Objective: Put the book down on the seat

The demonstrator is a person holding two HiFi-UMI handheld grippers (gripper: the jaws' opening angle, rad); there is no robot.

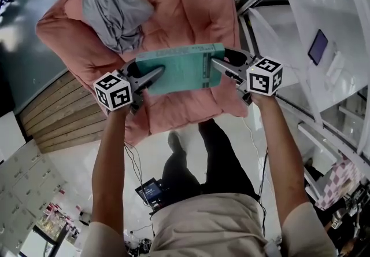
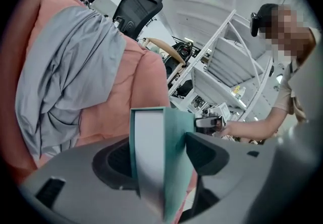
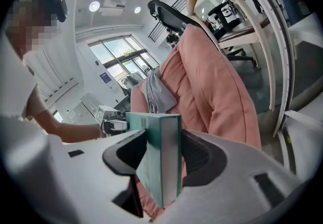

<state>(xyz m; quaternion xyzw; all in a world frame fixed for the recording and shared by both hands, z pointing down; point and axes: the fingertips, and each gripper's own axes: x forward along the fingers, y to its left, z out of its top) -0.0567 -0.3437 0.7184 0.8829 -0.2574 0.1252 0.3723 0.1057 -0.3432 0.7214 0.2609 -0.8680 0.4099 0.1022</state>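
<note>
Both pairs of jaws grasp the book (image 1: 182, 70) by its ends, left gripper (image 1: 155, 75) and right gripper (image 1: 222, 62) opposed, probably to keep it level. It hangs over the seat (image 1: 179, 108), near the grey cloth (image 1: 113, 7).

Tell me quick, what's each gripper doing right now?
Left gripper: closed on the teal book.
Right gripper: also closed on the teal book.
</note>
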